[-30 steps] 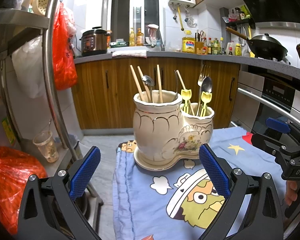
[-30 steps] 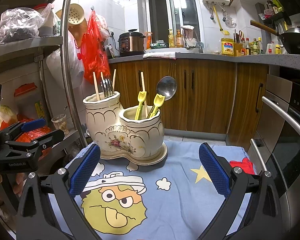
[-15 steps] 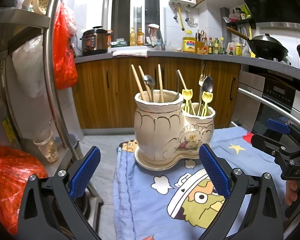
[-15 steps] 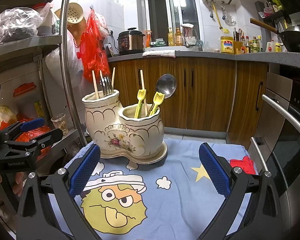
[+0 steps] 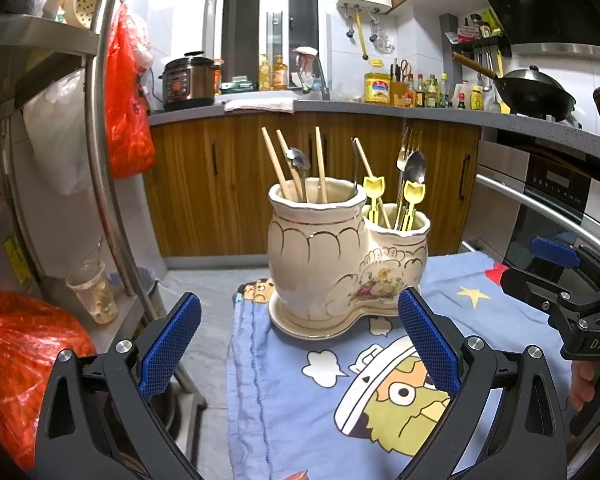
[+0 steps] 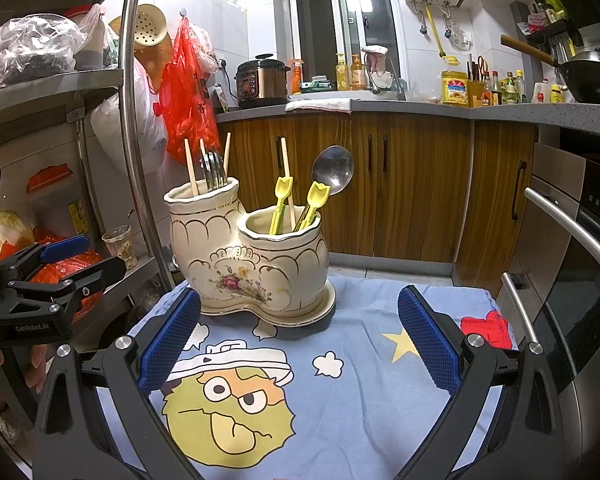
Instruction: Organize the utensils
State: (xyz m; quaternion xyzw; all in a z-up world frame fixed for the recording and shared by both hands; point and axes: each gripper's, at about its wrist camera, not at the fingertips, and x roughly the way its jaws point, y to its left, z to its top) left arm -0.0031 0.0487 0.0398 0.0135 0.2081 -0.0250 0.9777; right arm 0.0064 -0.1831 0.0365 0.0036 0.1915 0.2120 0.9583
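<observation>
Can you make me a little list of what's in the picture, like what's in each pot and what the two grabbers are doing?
holder: cream two-pot ceramic holder on its saucer, on the cartoon cloth
taller pot: wooden chopsticks, metal forks
shorter pot: two yellow picks, big metal spoon, one chopstick
left gripper: open, empty, apart from the holder
right gripper: open, empty, apart from the holder

Both handheld black plastic two-finger grippers, left (image 5: 298,342) and right (image 6: 298,342), had ribbed blue rubber pads (image 5: 428,342), silver screws and white lettering on the sides.
</observation>
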